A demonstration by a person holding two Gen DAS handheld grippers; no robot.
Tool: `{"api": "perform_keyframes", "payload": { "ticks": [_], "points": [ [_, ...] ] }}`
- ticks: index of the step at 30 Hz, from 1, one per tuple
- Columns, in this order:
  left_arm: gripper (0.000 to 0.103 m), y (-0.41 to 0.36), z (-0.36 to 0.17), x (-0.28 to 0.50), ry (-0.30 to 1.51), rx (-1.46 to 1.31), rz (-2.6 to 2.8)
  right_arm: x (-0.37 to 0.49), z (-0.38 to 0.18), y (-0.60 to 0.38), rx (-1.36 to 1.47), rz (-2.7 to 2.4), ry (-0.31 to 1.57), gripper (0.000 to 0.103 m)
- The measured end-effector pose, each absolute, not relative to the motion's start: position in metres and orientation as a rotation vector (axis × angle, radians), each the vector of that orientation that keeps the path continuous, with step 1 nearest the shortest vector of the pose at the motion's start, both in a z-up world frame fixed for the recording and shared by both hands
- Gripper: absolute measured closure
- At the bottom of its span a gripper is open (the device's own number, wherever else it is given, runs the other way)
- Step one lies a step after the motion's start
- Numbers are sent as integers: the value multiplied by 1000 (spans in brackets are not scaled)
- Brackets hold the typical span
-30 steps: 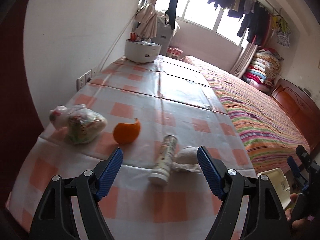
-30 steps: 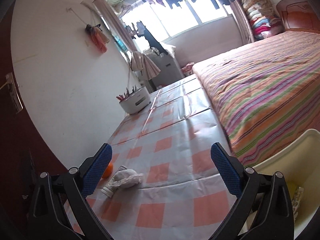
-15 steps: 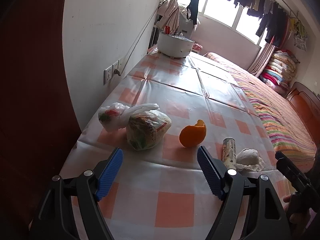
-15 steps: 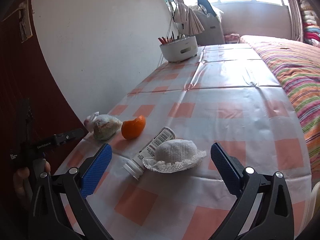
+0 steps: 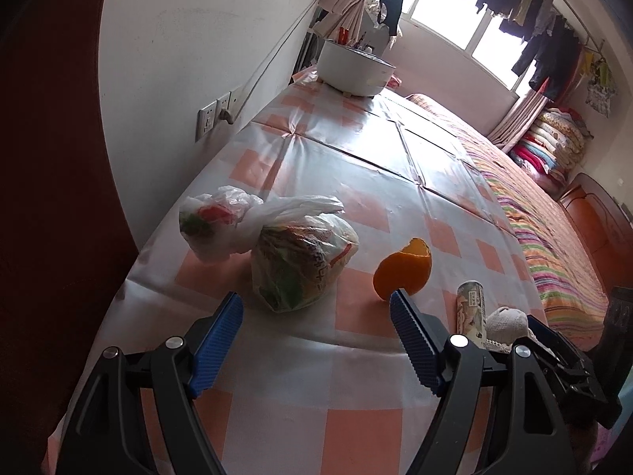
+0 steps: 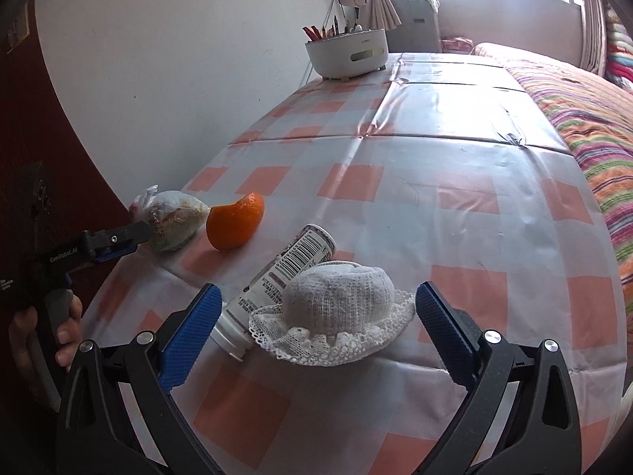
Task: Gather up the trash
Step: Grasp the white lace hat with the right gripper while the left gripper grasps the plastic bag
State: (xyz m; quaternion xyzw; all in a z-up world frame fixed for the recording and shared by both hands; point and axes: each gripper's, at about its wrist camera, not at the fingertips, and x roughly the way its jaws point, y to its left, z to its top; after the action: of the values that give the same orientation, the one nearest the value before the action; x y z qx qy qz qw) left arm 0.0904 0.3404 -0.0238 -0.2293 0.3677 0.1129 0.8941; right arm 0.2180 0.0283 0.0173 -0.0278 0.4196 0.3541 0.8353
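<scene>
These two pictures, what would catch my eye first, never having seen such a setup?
Probably the blue-tipped claws: the right claw gapes wide just short of a white lace hat that leans against a lying bottle. The left claw opens toward a knotted plastic bag, with a bright orange peel to its right. All sit on a checked tablecloth beside a striped bed.

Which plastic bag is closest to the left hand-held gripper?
The bigger plastic bag, directly ahead of the open left hand-held gripper. The smaller plastic bag with red inside lies farther back, toward the wall.
</scene>
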Motion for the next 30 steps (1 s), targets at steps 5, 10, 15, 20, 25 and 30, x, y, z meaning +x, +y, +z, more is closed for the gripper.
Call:
{"api": "perform_keyframes", "payload": {
  "ticks": [5,10,15,20,25,30],
  "points": [
    [28,347,-26,102,768,-516,230,226,6,31,-76,736,937,38],
    [28,346,-31,113,782,-525,223,230,5,23,-49,739,959,44],
    [30,346,-35,117,777,-537,209,225,8,23,-43,746,956,45],
    [68,347,-44,121,805,-526,194,222,9,18,-9,757,959,45],
    [74,344,-42,117,788,-515,201,218,18,13,11,768,934,45],
    [77,338,-37,114,769,-487,194,213,23,6,30,779,914,45]
  ]
}}
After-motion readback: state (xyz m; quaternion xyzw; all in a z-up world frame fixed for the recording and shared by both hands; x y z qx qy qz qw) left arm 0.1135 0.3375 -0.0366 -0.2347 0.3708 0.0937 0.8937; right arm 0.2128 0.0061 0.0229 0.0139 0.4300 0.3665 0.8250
